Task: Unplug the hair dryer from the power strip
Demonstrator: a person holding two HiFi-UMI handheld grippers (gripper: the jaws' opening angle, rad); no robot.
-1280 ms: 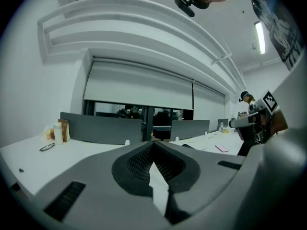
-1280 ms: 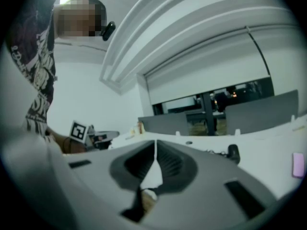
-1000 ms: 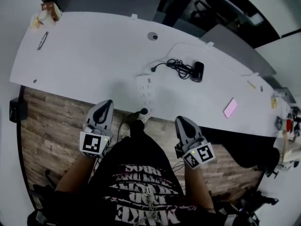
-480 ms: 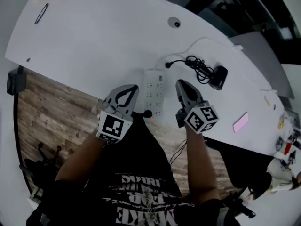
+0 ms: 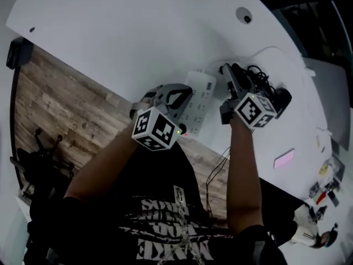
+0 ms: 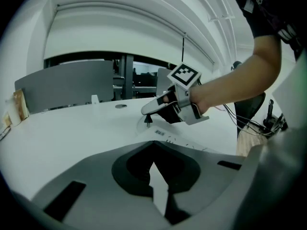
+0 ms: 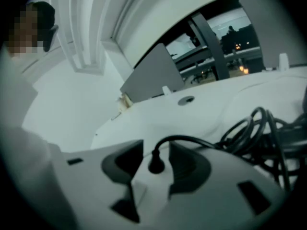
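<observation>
A white power strip (image 5: 205,85) lies near the white table's (image 5: 110,32) front edge. The hair dryer's black plug (image 7: 156,166) stands in the strip's far end, also seen as the plug (image 6: 148,120) from the left. Its cord (image 7: 249,128) runs in a tangle to the black hair dryer (image 5: 282,99). My right gripper (image 7: 156,150) straddles the plug; its jaws are opening and stand clear of the plug on both sides. My left gripper (image 5: 181,94) is shut and empty, low over the strip's near half (image 6: 177,140). From the left gripper view, the right gripper (image 6: 154,110) shows just above the plug.
A pink phone (image 5: 284,160) lies on the table to the right. A round cable grommet (image 5: 245,16) sits beyond the cord tangle. Wooden floor (image 5: 60,109) runs along the table's near edge. Grey partitions (image 6: 62,83) stand behind the table.
Both grippers have come forward and down from above the lap to the power strip. The right gripper's jaws have parted and now flank the plug.
</observation>
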